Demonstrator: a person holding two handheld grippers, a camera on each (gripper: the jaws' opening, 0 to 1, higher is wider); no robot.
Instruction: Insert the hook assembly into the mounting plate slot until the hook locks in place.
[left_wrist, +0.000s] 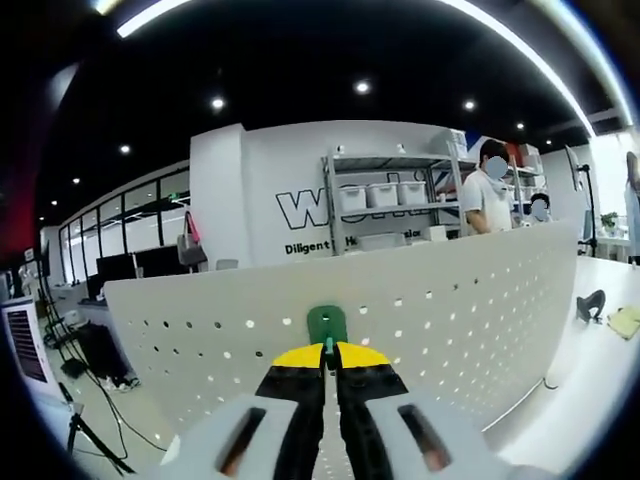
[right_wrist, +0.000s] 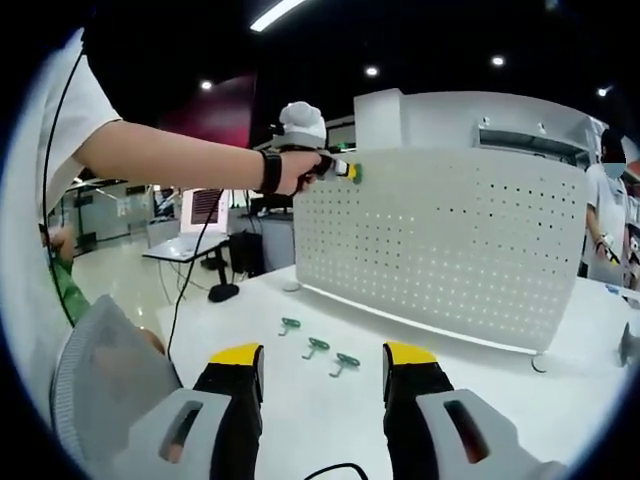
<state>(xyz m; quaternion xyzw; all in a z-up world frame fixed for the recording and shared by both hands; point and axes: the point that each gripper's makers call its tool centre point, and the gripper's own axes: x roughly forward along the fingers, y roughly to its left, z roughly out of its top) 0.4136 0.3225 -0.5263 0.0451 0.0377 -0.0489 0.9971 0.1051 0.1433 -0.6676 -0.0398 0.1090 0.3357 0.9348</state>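
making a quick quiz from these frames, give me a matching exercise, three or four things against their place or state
Things:
1. green hook
2. three spare hooks
3. right gripper
4. pegboard

Place or state:
A. lying on the white table
B. standing upright on the table
C. jaws open, holding nothing
D. held in the left gripper at the board's top edge

Pairs: 1-D, 2-A, 3-C, 4-B

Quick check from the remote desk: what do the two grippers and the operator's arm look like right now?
Both grippers have black jaws with yellow tips on light grey bodies with slotted openings: left gripper, right gripper. In the right gripper view the person's arm wears a short white sleeve and a black wristband; a thin black cable hangs below it.
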